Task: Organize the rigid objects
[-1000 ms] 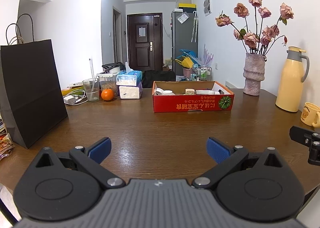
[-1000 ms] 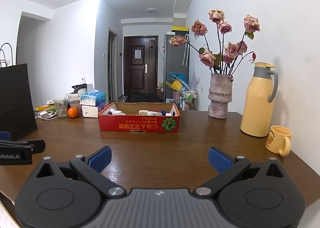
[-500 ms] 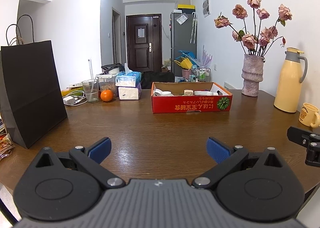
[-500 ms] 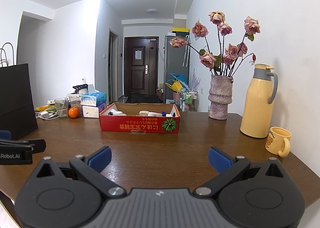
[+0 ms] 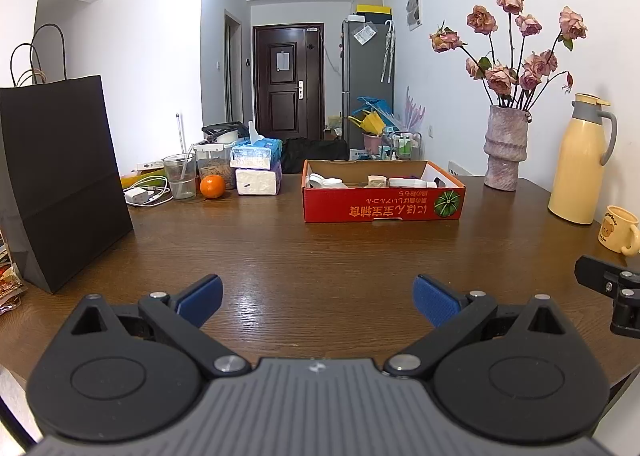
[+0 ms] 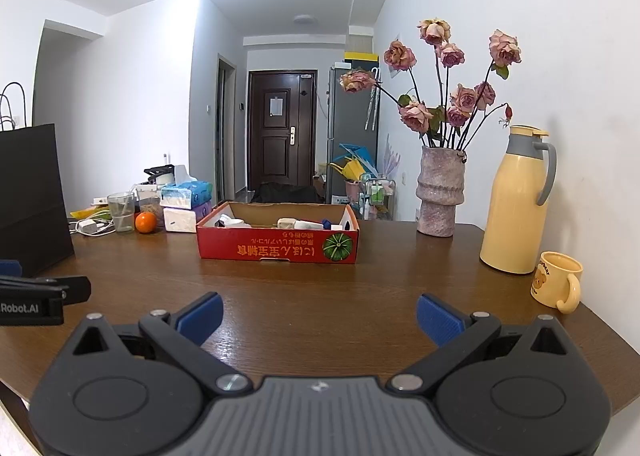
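Observation:
A red cardboard box (image 5: 384, 208) stands mid-table and holds several small rigid items, among them white containers and a beige block; it also shows in the right wrist view (image 6: 278, 246). My left gripper (image 5: 318, 298) is open and empty, low over the table's near edge, well short of the box. My right gripper (image 6: 318, 316) is open and empty, also near the front edge. Each gripper's side shows at the edge of the other's view.
A black paper bag (image 5: 60, 184) stands at the left. A glass (image 5: 180, 176), an orange (image 5: 212, 186), tissue packs (image 5: 256, 164) and chargers sit at the back left. A vase of roses (image 6: 438, 192), a yellow thermos (image 6: 516, 200) and a yellow mug (image 6: 556, 282) stand at the right.
Both views shift only slightly. The grippers stay open and empty, and nothing on the table has moved.

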`<action>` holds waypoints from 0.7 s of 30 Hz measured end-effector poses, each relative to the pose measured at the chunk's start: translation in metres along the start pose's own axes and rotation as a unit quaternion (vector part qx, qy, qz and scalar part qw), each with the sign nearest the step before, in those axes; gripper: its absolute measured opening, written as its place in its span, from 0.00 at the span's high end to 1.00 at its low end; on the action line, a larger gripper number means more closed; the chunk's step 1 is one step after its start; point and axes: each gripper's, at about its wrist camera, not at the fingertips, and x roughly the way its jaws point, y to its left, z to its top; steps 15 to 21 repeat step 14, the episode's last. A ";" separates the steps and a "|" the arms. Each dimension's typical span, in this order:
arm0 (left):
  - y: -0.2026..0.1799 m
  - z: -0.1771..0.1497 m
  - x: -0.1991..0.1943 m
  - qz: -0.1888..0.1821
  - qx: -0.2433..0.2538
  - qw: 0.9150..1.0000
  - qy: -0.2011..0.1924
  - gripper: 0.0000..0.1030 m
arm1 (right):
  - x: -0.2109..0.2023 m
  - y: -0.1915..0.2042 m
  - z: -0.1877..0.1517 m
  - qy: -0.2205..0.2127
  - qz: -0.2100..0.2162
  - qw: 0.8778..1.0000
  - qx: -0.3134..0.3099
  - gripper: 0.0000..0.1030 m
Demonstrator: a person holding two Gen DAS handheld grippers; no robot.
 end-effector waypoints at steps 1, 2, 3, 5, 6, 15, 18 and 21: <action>0.000 0.000 0.000 0.000 0.000 1.000 0.001 0.00 | 0.000 0.000 0.000 0.001 0.000 1.000 0.000 0.00; 0.000 0.001 0.001 0.000 0.001 1.000 0.001 0.00 | 0.001 0.000 0.000 0.001 0.000 1.000 -0.001 0.00; 0.000 0.001 0.001 0.001 0.002 1.000 0.001 0.00 | 0.001 0.000 0.000 0.002 0.000 1.000 -0.001 0.00; 0.000 0.001 0.001 0.000 0.001 1.000 0.000 0.00 | 0.002 0.000 -0.001 0.003 0.001 1.000 -0.001 0.00; 0.000 0.001 0.002 0.000 0.000 1.000 0.000 0.00 | 0.003 0.000 0.000 0.004 0.000 1.000 -0.001 0.00; -0.002 -0.001 0.006 -0.004 0.002 1.000 0.000 0.00 | 0.011 -0.001 -0.002 0.011 0.004 1.000 -0.003 0.00; -0.002 -0.001 0.006 -0.004 0.002 1.000 0.000 0.00 | 0.011 -0.001 -0.002 0.011 0.004 1.000 -0.003 0.00; -0.002 -0.001 0.006 -0.004 0.002 1.000 0.000 0.00 | 0.011 -0.001 -0.002 0.011 0.004 1.000 -0.003 0.00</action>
